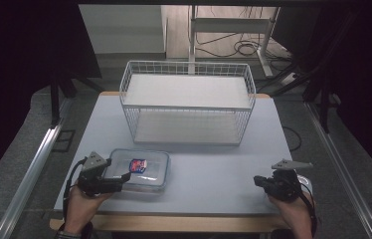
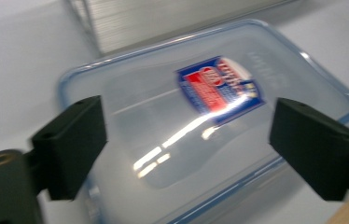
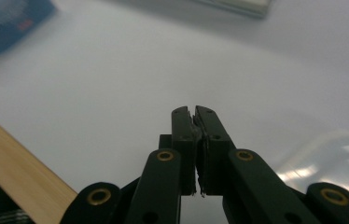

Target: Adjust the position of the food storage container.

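Pale table point(image 1: 214, 174) with a wire basket point(image 1: 186, 102) at the back. Near the left front, a clear lidded plastic container point(image 1: 140, 169), likely light, stiff and slippery; best held across its rim. Left gripper point(image 2: 186, 144) spread wide over it; right gripper point(image 3: 193, 116) closed, empty.

Between our left tongs' point(image 2: 186, 149) matt black plastic jaws we see a clear, glossy plastic box point(image 2: 200, 126) with a shiny printed label point(image 2: 219, 91). Beyond it stands a white wire basket point(image 1: 186, 102). Under our right tongs point(image 3: 194, 114) the table point(image 3: 116, 79) looks smooth, matt, wood-edged.

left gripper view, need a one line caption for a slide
Open left gripper poised over a clear lidded container with a red and blue label.
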Demonstrator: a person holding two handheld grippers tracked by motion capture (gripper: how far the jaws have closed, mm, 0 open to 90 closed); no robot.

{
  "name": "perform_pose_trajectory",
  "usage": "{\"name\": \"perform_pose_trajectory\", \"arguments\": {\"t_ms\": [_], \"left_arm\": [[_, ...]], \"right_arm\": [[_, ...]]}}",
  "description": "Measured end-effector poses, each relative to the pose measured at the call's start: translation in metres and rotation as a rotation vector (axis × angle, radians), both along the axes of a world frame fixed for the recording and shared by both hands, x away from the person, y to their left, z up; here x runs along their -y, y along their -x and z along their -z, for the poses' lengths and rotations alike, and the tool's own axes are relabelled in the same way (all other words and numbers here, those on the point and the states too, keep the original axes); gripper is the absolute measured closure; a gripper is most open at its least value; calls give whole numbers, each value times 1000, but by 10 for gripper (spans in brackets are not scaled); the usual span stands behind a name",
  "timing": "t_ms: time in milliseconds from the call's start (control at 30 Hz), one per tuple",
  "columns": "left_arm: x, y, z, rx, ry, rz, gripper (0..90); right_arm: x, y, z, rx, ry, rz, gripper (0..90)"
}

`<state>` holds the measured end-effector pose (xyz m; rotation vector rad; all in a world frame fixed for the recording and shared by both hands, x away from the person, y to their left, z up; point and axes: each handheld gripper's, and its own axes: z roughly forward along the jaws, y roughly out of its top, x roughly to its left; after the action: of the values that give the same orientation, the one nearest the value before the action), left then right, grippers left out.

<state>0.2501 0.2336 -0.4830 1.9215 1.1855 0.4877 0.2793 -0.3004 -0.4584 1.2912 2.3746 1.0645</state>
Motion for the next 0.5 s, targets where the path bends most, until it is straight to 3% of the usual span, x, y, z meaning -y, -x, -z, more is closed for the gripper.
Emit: {"name": "perform_pose_trajectory", "arguments": {"t_ms": [167,367,500], "left_arm": [[-23,-2,-1,-12,-13,-6,483],[-59,-9,7,-45,41,-61,707],[-68,-18,22,-87,50,-76,808]], "right_arm": [[-12,-6,-2,41,-47,-67,894],[-31,-20,-5,51,-36,-93,894],[-46,-27,-4,57,-37,-102,893]]}}
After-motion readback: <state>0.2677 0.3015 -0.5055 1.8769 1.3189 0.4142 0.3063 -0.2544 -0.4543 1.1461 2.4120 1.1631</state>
